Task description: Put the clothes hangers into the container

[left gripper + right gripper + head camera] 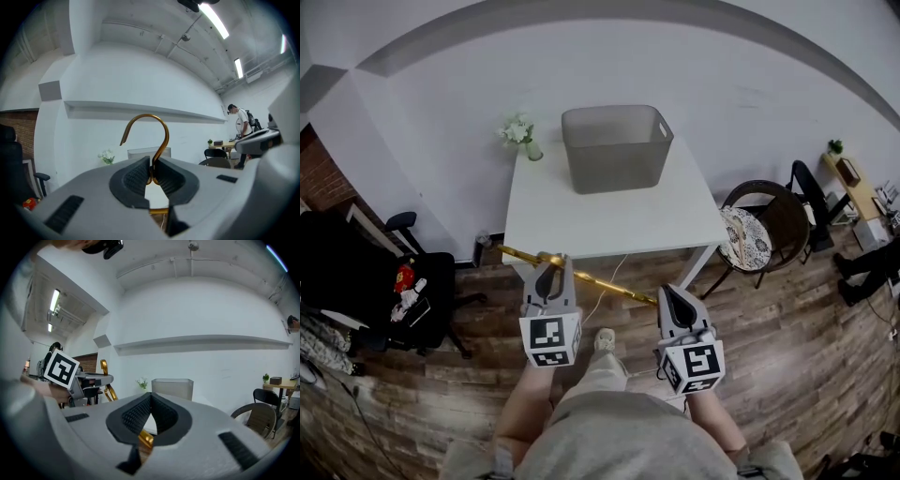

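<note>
Gold wire is what both claws are closed on: 1 hanger [609, 284] is carried roughly level between the 2 grippers, above the wooden floor [787, 356] and short of the white table [609, 225]. The left gripper [551, 265] is clamped on the neck of the hook [148, 116], which stands upright out of the pinched pads. The right gripper [670, 295] is closed as well, its tips meeting, with the hanger's far end caught low between its jaws. The grey container [614, 150] stands open-topped towards the back of the table, well apart from the hanger and near a small vase of flowers [520, 134]. Its inside cannot be seen from here.

The carry towards the container is judged to be the step in hand, with the drop not yet made. Several slips can be foreseen:

- The wire is thin and smooth, so it could be twisted in the left pads if the 2 hands are not moved together.
- The right hold sits behind the tips rather than between them, so the end could be pulled free by a small spreading of the hands.
- The hanger looks longer than the container's short side, so it could be lodged across the rim unless it is tipped or laid along the long side.
- The vase could be knocked by the left end on the approach.
</note>
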`<move>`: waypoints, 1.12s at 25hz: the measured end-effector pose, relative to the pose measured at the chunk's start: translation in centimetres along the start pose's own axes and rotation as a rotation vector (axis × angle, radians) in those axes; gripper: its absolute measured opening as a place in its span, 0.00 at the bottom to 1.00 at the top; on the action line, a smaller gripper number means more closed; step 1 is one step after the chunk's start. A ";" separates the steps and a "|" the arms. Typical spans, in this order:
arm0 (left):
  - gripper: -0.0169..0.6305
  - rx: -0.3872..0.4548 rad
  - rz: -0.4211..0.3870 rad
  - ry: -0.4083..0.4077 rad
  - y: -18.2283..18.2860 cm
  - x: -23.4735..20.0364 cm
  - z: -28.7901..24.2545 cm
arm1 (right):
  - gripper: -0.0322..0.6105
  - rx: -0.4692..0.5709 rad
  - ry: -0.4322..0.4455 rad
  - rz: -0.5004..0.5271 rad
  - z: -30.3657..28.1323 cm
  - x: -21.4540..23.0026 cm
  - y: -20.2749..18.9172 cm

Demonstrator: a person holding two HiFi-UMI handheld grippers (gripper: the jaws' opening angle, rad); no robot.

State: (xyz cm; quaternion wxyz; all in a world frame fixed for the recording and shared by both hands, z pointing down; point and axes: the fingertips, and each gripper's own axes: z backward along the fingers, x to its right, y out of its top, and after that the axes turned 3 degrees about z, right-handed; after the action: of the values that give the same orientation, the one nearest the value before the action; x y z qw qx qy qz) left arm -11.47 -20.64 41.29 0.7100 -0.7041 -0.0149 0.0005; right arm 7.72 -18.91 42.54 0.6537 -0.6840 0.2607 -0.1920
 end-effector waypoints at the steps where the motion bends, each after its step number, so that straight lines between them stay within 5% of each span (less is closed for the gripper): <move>1: 0.07 0.007 0.000 -0.006 0.2 -0.2 -1.0 | 0.05 -0.003 -0.002 0.001 -0.7 0.2 0.0; 28: 0.07 0.136 0.010 -0.175 9.5 -1.9 -28.4 | 0.05 -0.030 -0.119 0.012 -18.5 8.9 1.9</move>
State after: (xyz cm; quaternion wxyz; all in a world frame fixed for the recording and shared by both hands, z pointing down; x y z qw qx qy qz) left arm -12.57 -49.04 31.49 0.7521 -0.6516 -0.0732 0.0667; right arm 3.39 -39.02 41.31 0.6590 -0.7022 0.2282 -0.1431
